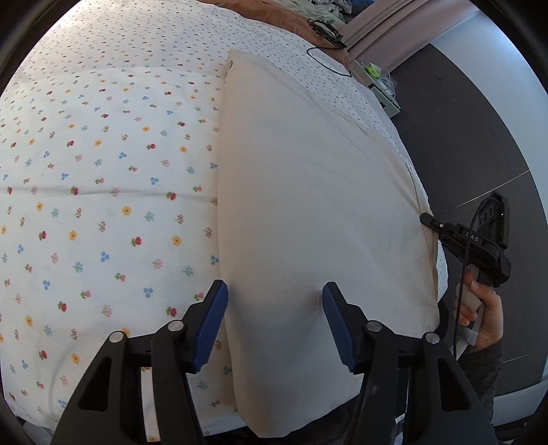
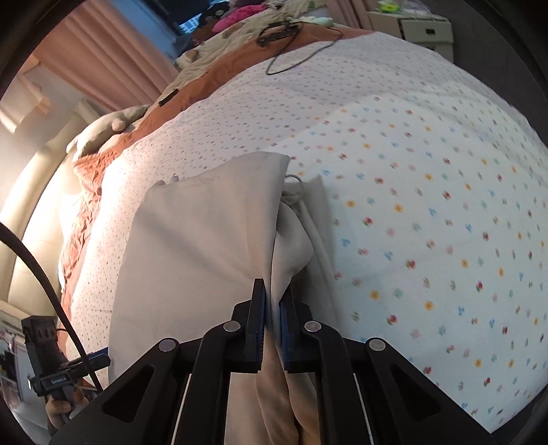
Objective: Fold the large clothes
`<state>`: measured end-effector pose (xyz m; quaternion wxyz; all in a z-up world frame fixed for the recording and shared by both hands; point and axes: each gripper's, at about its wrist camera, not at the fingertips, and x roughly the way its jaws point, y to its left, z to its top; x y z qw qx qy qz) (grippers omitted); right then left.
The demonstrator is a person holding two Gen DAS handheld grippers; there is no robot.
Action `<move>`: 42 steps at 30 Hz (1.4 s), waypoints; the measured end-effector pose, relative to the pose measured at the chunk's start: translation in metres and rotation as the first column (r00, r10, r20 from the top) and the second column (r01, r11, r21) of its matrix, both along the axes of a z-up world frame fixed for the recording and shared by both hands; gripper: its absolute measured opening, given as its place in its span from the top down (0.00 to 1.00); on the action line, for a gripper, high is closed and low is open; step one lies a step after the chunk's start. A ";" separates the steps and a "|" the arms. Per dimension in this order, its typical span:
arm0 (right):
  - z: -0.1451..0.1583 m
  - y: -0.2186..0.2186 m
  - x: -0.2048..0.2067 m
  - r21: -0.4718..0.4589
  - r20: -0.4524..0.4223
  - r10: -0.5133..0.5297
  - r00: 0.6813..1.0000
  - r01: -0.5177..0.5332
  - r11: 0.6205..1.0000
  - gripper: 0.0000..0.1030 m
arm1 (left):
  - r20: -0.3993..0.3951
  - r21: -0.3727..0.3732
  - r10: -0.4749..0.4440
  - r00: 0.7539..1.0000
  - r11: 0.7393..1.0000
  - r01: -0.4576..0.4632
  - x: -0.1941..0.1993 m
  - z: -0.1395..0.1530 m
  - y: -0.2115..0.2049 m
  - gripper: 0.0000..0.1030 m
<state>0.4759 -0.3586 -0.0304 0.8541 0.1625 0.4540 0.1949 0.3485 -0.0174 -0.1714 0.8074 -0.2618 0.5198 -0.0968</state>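
Observation:
A large cream garment (image 1: 308,205) lies in a long folded strip on a flower-print bed sheet (image 1: 102,171). My left gripper (image 1: 274,294) is open, its blue pads astride the garment's near left edge, just above it. My right gripper (image 2: 272,308) is shut on a bunched edge of the same cream garment (image 2: 205,239). In the left wrist view the right gripper (image 1: 428,219) pinches the garment's right edge at the bed's side. The left gripper (image 2: 99,359) shows at the lower left of the right wrist view.
An orange-brown blanket (image 2: 239,61) and a black cable with a device (image 2: 281,30) lie at the bed's far end. A small cabinet (image 2: 424,30) stands beyond the bed. Pink curtains (image 2: 102,51) hang behind. Dark floor (image 1: 479,137) runs beside the bed.

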 end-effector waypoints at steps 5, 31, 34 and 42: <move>0.001 -0.004 -0.005 -0.056 0.011 -0.031 0.999 0.031 0.998 0.97 | -0.026 -0.006 -0.011 1.000 1.000 0.011 -0.003 -0.008 -0.004 0.51; -0.025 -0.052 0.029 0.216 -0.096 0.071 0.993 -0.049 0.975 0.24 | 0.042 -0.002 0.072 0.997 0.997 -0.072 0.055 0.015 0.021 0.24; -0.039 -0.044 0.043 0.245 -0.124 0.112 0.986 -0.079 0.966 0.24 | 0.038 -0.012 0.085 0.996 0.996 -0.085 0.067 0.008 0.025 0.24; -0.057 -0.020 0.088 0.357 -0.148 0.207 0.967 -0.143 0.923 0.24 | 0.015 -0.009 0.094 0.995 0.996 -0.094 0.103 -0.010 0.032 0.24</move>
